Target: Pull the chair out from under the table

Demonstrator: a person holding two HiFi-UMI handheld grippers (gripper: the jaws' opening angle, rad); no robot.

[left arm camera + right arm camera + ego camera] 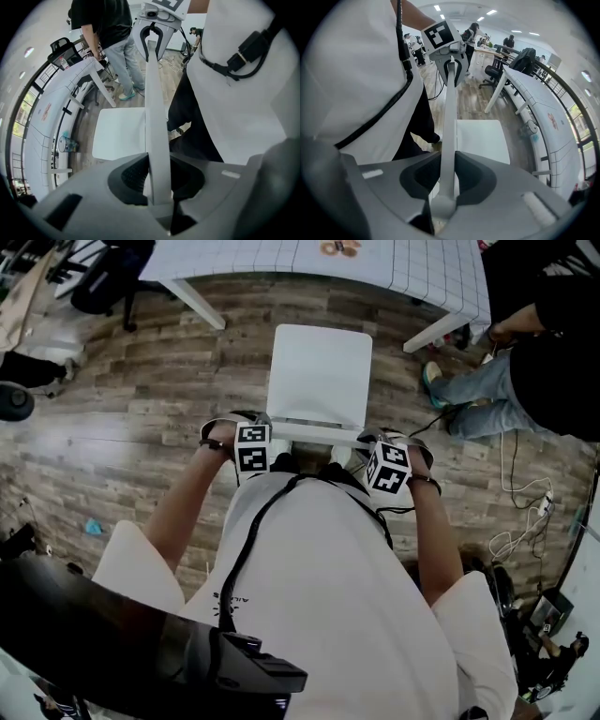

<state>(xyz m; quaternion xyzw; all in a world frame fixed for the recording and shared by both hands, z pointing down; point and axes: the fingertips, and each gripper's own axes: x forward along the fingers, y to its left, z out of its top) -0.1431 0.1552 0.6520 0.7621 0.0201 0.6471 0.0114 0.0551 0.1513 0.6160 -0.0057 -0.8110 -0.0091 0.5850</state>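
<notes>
The white chair [319,371] stands on the wooden floor [112,456] in the upper middle of the head view, its seat fully in sight and just below the edge of the table [281,259] along the top of the frame. The left hand-held gripper [157,187] and the right hand-held gripper [445,187] are each clenched on the thin top rail [319,434] of the chair's back, one near each end. The chair looks essentially clear of the table, so the pull seems nearly done; what remains is probably settling it and letting go.
</notes>
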